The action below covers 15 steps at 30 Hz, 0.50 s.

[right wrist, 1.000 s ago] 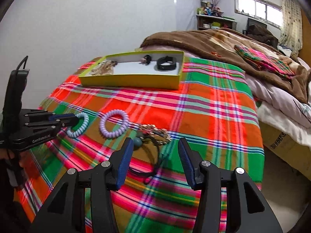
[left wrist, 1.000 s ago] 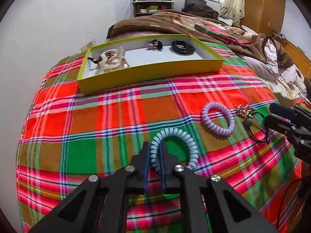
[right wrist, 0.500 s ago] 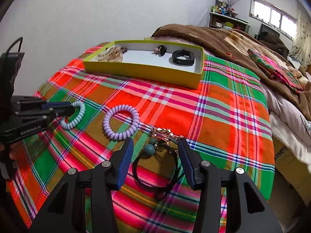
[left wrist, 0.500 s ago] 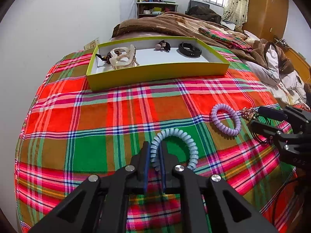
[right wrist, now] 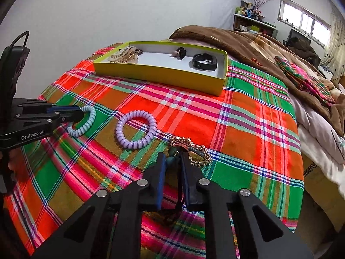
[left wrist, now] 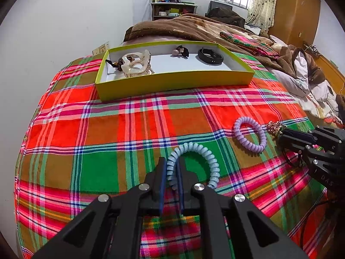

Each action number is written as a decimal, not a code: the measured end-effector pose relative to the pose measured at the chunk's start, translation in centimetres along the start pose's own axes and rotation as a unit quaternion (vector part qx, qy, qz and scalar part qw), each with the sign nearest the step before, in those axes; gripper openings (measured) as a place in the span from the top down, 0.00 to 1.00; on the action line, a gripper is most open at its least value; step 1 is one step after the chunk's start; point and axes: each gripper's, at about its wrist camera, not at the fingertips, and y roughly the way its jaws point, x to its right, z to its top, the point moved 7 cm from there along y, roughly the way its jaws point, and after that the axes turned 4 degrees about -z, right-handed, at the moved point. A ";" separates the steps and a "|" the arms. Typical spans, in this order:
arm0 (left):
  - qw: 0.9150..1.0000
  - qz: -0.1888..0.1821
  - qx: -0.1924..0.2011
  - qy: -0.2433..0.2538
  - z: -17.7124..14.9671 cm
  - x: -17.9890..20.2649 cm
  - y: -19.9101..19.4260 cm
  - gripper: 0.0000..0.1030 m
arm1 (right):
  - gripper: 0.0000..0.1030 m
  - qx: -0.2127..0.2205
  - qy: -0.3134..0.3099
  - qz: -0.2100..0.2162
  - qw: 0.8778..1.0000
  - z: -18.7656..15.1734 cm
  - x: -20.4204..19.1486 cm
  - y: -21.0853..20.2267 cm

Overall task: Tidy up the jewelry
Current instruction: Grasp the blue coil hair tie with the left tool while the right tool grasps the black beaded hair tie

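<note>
My left gripper (left wrist: 171, 168) is shut on a pale blue spiral hair tie (left wrist: 202, 154), which also shows in the right wrist view (right wrist: 85, 120), just above the plaid blanket. My right gripper (right wrist: 173, 161) is shut on a black cord hair tie with teal beads (right wrist: 172, 158). A lilac spiral hair tie (right wrist: 135, 129) lies on the blanket between the grippers. A gold chain piece (right wrist: 194, 149) lies by the right fingertips. The yellow-green tray (left wrist: 172, 79) holds a cream hair claw (left wrist: 135, 63), a small black-and-pink piece (left wrist: 181, 51) and a black band (left wrist: 210, 56).
A brown blanket (left wrist: 194, 28) and a folded plaid cloth (left wrist: 248, 43) lie behind the tray. The white wall (left wrist: 54, 32) runs along the left. The bed's edge drops off at right, with a cardboard box (right wrist: 319, 185) below.
My right gripper has moved down to the black cord hair tie and shut on it. My left gripper keeps hold of the blue spiral tie and has barely moved.
</note>
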 end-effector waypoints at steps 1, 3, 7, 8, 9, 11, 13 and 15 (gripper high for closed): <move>1.000 0.000 0.000 0.000 0.0 0.0 0.0 0.90 | 0.88 0.001 0.001 -0.002 1.000 0.0 0.1 0.0; 1.000 0.000 0.000 0.003 0.0 0.1 0.0 0.90 | 0.88 0.002 0.003 -0.004 1.000 -0.1 0.1 -0.1; 1.000 -0.002 -0.001 0.001 0.1 0.1 -0.1 0.90 | 0.88 0.008 0.009 -0.006 1.000 0.0 0.4 -0.5; 1.000 -0.003 -0.001 0.001 0.1 0.1 -0.1 0.90 | 0.88 0.009 0.010 -0.006 1.000 0.1 0.4 -0.6; 1.000 -0.003 -0.001 0.000 0.0 0.2 -0.1 0.90 | 0.88 0.010 0.012 -0.005 1.000 0.1 0.5 -0.7; 1.000 -0.005 -0.001 0.001 0.0 0.2 -0.2 0.90 | 0.88 0.013 0.012 -0.005 1.000 0.2 0.5 -0.8; 1.000 -0.006 -0.001 0.000 -0.1 0.3 -0.2 0.90 | 0.88 0.015 0.014 -0.002 1.000 0.3 0.5 -1.0; 1.000 -0.008 0.000 0.000 0.0 0.4 -0.4 0.90 | 0.88 0.017 0.017 -0.004 1.000 0.4 0.5 -1.1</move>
